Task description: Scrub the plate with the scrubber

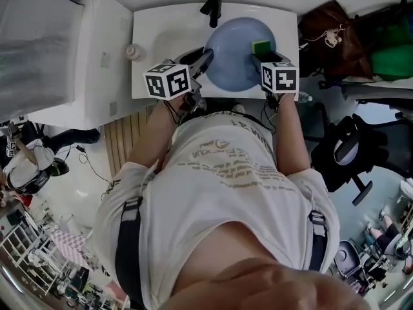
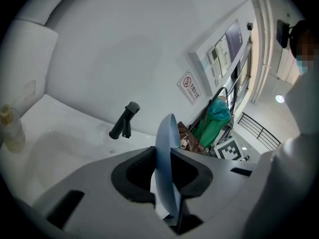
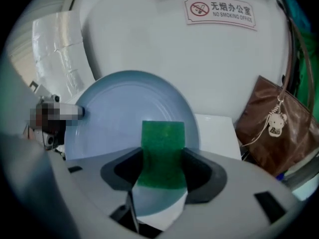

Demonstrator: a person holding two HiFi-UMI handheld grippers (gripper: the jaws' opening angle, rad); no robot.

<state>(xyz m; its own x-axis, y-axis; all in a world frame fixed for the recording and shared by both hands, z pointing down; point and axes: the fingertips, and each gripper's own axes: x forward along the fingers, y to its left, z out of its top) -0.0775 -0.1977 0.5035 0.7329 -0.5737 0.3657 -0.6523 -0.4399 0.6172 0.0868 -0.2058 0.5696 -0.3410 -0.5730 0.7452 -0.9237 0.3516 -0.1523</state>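
The round light-blue plate stands on its edge over the white sink, just below the black tap. It looks stiff and smooth. It is likely slippery when wet and could break if dropped, so the rim is the best place to hold it. The left gripper pinches that rim tight. The right gripper squeezes the soft green scrubber pad, which seems to press on the plate's face. A red-and-white wall sign says "NO SMOKING OFFICE" under Chinese words. A brown bag sits to the right.
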